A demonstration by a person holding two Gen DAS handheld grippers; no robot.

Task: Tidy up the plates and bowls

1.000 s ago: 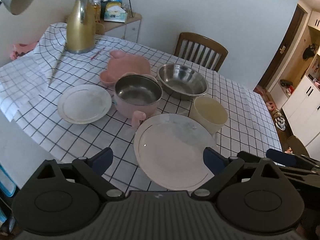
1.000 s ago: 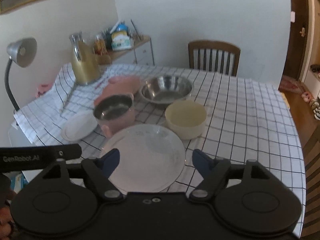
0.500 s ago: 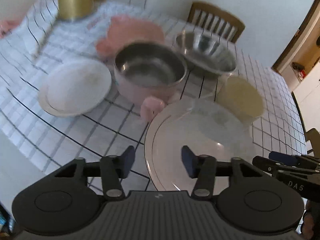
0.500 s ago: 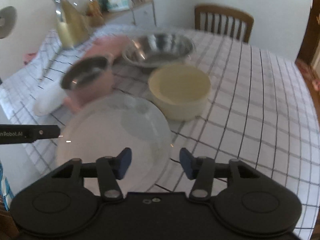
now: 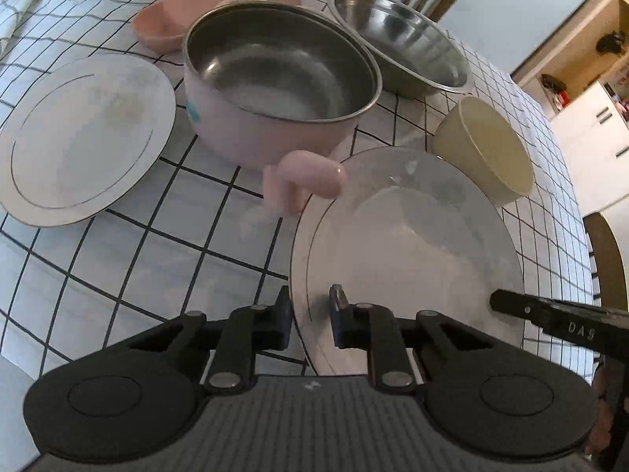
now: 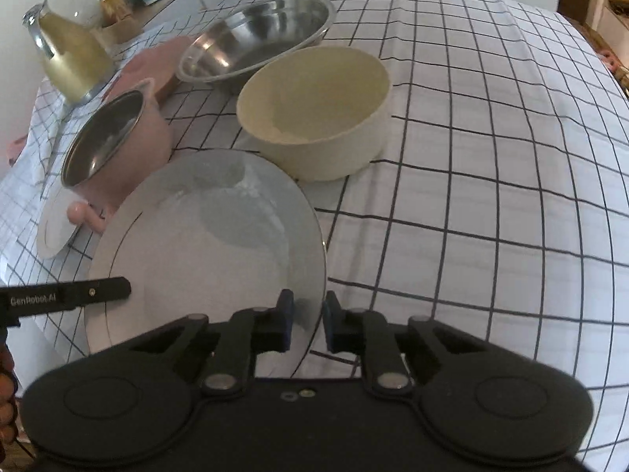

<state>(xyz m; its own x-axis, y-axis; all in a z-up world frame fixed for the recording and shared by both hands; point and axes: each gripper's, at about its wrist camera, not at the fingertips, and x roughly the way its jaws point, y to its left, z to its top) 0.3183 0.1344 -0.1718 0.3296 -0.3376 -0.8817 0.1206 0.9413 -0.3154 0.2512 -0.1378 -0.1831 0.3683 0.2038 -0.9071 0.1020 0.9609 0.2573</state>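
The large white plate [image 5: 409, 244] lay on the checked tablecloth [image 6: 471, 157], its far rim just beside the cream bowl [image 6: 314, 114] and the handle of the pink pot [image 5: 275, 90]. The left gripper [image 5: 310, 314] straddled the plate's near-left rim, jaws closing on it, one finger outside and one over the plate. The right gripper [image 6: 304, 316] did likewise at the near-right rim. Beyond the plate stood a steel bowl [image 5: 401, 39]; left of the pot lay a smaller white plate [image 5: 78, 137].
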